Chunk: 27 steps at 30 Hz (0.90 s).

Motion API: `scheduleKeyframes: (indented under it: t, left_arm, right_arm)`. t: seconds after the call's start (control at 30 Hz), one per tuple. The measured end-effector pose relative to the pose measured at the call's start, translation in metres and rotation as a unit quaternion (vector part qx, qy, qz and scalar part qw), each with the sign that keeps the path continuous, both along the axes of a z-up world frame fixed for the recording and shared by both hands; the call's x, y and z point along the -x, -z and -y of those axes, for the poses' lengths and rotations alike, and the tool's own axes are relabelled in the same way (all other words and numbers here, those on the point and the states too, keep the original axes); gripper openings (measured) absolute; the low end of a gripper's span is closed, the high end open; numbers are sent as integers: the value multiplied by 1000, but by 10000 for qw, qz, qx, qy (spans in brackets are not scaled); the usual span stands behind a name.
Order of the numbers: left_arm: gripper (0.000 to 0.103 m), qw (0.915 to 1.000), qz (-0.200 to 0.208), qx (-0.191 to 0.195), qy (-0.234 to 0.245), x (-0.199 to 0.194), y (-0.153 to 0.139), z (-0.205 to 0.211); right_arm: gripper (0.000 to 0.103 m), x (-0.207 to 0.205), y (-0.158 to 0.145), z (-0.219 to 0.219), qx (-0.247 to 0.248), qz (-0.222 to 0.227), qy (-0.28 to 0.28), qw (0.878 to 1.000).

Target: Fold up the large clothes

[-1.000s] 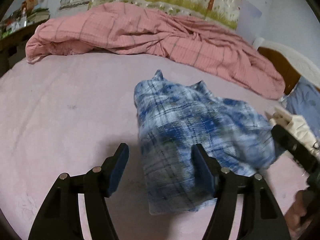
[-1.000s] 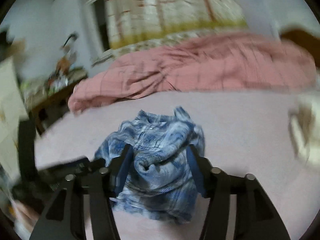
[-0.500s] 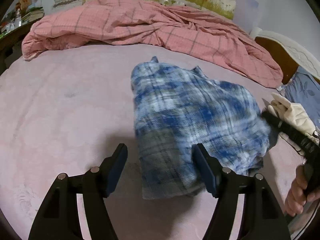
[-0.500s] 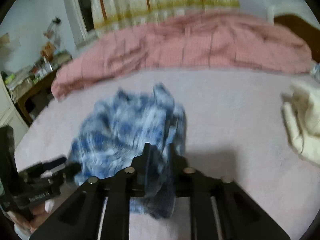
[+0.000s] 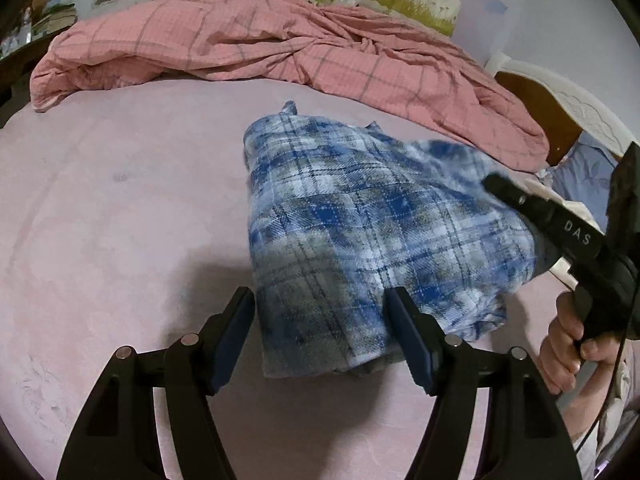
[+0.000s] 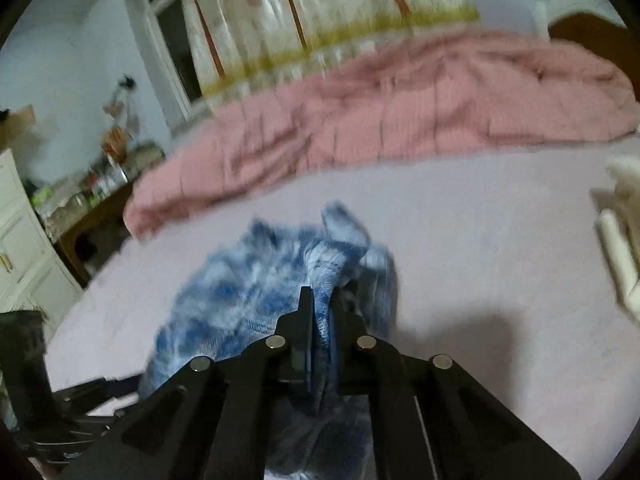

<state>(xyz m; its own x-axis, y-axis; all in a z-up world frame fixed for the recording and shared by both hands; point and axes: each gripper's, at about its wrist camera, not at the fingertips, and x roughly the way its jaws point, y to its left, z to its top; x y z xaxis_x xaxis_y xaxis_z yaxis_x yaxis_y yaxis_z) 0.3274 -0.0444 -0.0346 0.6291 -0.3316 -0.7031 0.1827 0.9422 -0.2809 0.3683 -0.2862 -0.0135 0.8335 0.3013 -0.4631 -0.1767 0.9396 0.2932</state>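
A crumpled blue plaid shirt (image 5: 360,232) lies on the pink bed sheet (image 5: 120,220). My left gripper (image 5: 319,296) is open above the shirt's near edge, and its pads touch no cloth. In the right wrist view my right gripper (image 6: 320,300) has its jaws closing tight on a raised fold of the shirt (image 6: 240,300), with the pads pressing on the cloth. From the left wrist view the right gripper (image 5: 496,184) reaches in from the right over the shirt's far side. A hand (image 5: 568,340) holds its grip.
A rumpled pink checked duvet (image 5: 320,48) runs along the back of the bed. A brown headboard (image 5: 552,120) and a blue pillow (image 5: 580,176) sit at the right. Cream clothing (image 6: 624,240) lies right of the shirt. A cluttered side table (image 6: 92,192) stands left.
My right gripper stood open around the shirt, then came shut on a fold of it. The shirt's right side has bunched up. My left gripper stays open and has hardly moved.
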Motion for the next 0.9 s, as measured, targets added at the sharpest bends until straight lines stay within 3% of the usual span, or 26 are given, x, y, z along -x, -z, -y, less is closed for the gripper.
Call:
scheduleKeyframes:
  t: [0.07, 0.17, 0.2, 0.27, 0.33, 0.4, 0.47, 0.6, 0.67, 0.7, 0.77, 0.8, 0.9]
  left_arm:
    - [68, 9999, 82, -68, 23, 1, 0, 2]
    - [69, 9997, 38, -225, -68, -2, 4, 2]
    - [69, 9999, -14, -155, -45, -3, 5, 0]
    - [69, 10000, -39, -28, -55, -3, 3, -3]
    - [69, 9998, 131, 162, 56, 0, -4, -6]
    - [69, 9974, 340, 588, 251, 1, -10, -14]
    - [69, 9949, 605, 802, 127, 4, -17, -25]
    - [69, 9917, 920, 895, 33, 7, -27, -33]
    - [69, 9934, 825, 794, -5, 2, -22, -31]
    - [69, 9958, 673, 613, -55, -4, -18, -27]
    - [74, 9994, 168, -117, -261, -18, -3, -17]
    - [82, 9990, -84, -297, -326, -22, 7, -15]
    - [82, 9984, -395, -55, -408, -26, 11, -21]
  right_arm:
    - [4, 2, -2, -2, 469, 90, 385, 9981]
    - [4, -6, 7, 0, 989, -246, 947, 9903]
    - [4, -6, 9, 5, 918, -334, 978, 9904]
    - [4, -1, 4, 20, 294, -316, 826, 9956]
    - [4, 11, -10, 26, -84, -23, 543, 9985]
    - [6, 24, -23, 23, -211, 273, 170, 9993]
    - [8, 31, -29, 16, -328, 444, -252, 9982]
    - [8, 27, -22, -6, -283, 85, -910, 9954]
    - [8, 22, -14, -22, 123, -320, -1020, 9942]
    - [8, 20, -8, -32, 563, -575, -925, 9925]
    - [8, 16, 0, -40, 1144, -760, -581, 9888]
    - [8, 11, 7, -38, 1263, -905, -381, 9871]
    - [8, -3, 18, -25, 854, -1302, -372, 9871]
